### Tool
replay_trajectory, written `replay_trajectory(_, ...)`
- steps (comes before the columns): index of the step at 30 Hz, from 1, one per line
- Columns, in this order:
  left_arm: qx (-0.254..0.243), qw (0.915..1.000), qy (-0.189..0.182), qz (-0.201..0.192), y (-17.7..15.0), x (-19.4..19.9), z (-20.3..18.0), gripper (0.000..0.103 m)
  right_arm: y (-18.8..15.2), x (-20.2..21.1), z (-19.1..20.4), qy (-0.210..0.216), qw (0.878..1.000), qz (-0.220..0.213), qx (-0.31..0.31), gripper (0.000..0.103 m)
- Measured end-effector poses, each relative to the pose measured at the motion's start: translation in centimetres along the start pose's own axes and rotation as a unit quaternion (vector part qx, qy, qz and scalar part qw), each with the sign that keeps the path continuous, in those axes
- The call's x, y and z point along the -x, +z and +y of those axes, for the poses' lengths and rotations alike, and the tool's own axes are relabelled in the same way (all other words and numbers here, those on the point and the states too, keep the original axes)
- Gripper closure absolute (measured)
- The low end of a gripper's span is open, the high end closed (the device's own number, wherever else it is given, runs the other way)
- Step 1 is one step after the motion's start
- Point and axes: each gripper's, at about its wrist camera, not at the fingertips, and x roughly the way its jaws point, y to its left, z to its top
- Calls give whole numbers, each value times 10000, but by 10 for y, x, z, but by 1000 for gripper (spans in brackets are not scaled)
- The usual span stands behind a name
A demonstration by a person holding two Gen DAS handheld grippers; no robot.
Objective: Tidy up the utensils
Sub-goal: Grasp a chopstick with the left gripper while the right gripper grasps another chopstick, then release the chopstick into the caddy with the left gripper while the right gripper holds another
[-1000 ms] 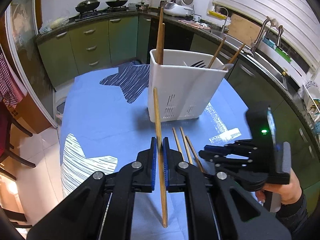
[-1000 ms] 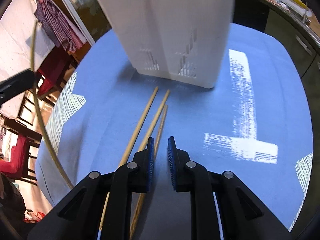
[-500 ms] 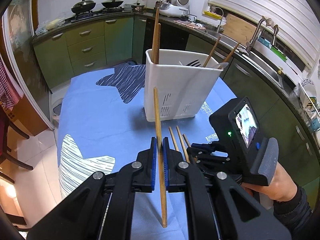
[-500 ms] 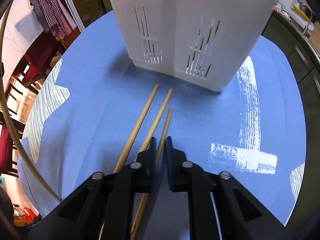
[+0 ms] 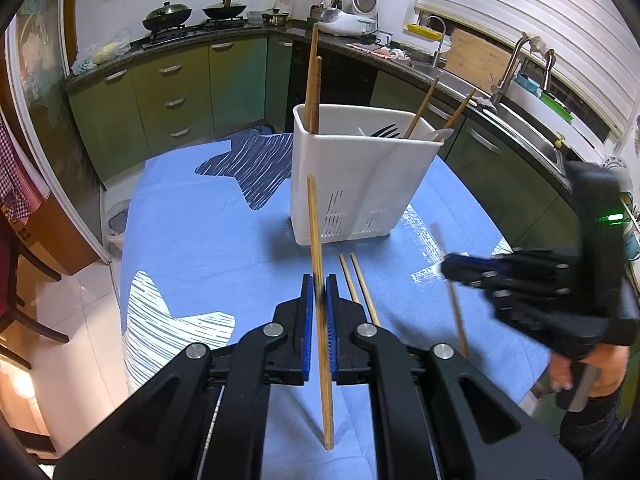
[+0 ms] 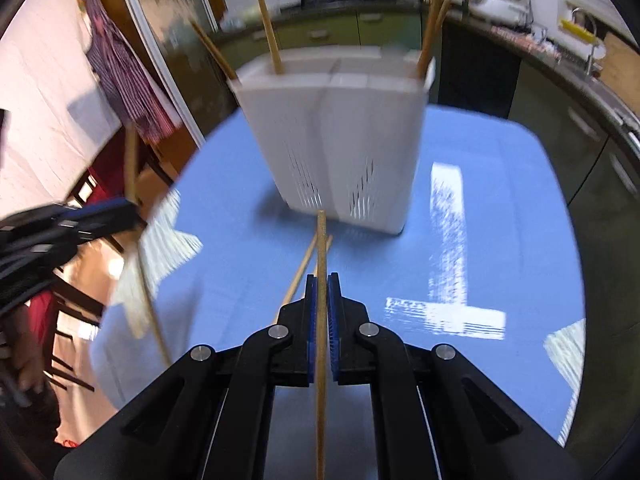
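Note:
A white utensil holder (image 5: 360, 184) stands on the blue tablecloth (image 5: 208, 240) with several chopsticks and a dark fork in it; it also shows in the right wrist view (image 6: 340, 148). My left gripper (image 5: 319, 292) is shut on a wooden chopstick (image 5: 316, 232), held upright above the cloth in front of the holder. My right gripper (image 6: 322, 292) is shut on another chopstick (image 6: 321, 240), lifted off the cloth; it shows blurred at the right of the left wrist view (image 5: 450, 270). Two chopsticks (image 5: 358, 284) lie on the cloth before the holder.
Green kitchen cabinets (image 5: 172, 92) and a counter with pans stand behind the table. A sink (image 5: 532, 120) is at the right. Dark chairs (image 6: 72, 308) stand off the table's left side. The left gripper (image 6: 116, 208) shows blurred in the right wrist view.
My right gripper shut on one of the three chopsticks on the cloth and lifted it up and to the right. My left gripper keeps its chopstick almost still.

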Motion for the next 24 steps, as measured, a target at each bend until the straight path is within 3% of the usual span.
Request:
replay_trajectory(10, -104, 9998, 24, -165, 0, 22, -4, 97, -13, 77, -6, 112, 9979, -628, 64, 97)
replay_trajectory(20, -240, 9992, 59, -310, 8, 37, -13, 98, -11, 108, -12, 132, 9954, -947, 28, 97)
replay_trajectory(24, -235, 9996, 65, -126, 13, 27, -12, 98, -6, 113, -10, 138, 9947, -1022, 63, 97)
